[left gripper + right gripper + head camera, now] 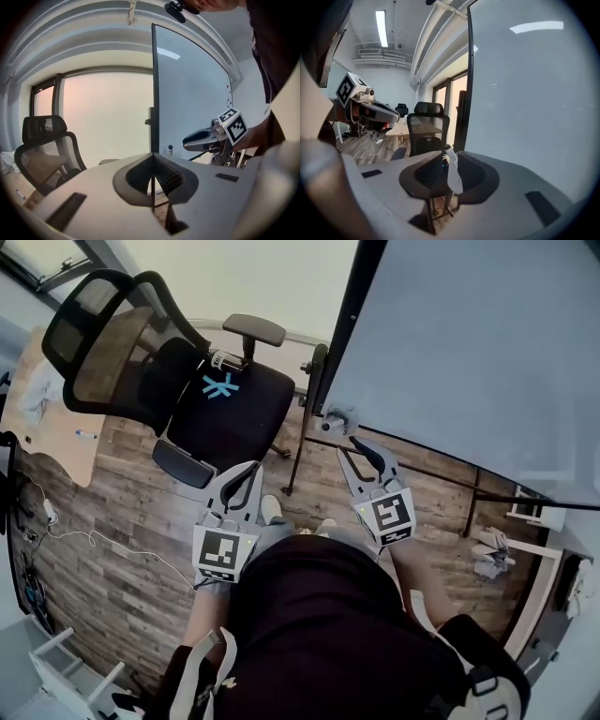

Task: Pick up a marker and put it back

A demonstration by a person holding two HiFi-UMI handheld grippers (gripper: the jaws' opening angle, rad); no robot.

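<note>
Showed, at upper right of the head view, a large whiteboard [469, 352] in a dark frame, standing on a wood-plank floor [122, 521]. Showed, left of the board, a black mesh office chair [225, 404] with a blue mark on its seat.

Caught the left gripper [246, 476] low and to the left of the board's edge, jaws clenched together with nothing between them. Caught the right gripper [359, 448] just below the board's lower corner, jaws grasping a marker [453, 174].

Seen in the right gripper view as a white barrel pinched between the pads. Sat tilted, with the dark-capped end up and pointing away from the camera. Hung in mid-air over the floor, resting on no ledge.

Judged light, stiff and smooth-walled, and so apt to swivel or slide when pinched near one end, as the tilt suggested. Best taken across the middle of the barrel, pads square to its length, with modest force. Judged not fragile, yet likely to roll once laid down. Worth laying lengthwise on the board's ledge before letting go. Could not make out that ledge clearly in any view.
</note>
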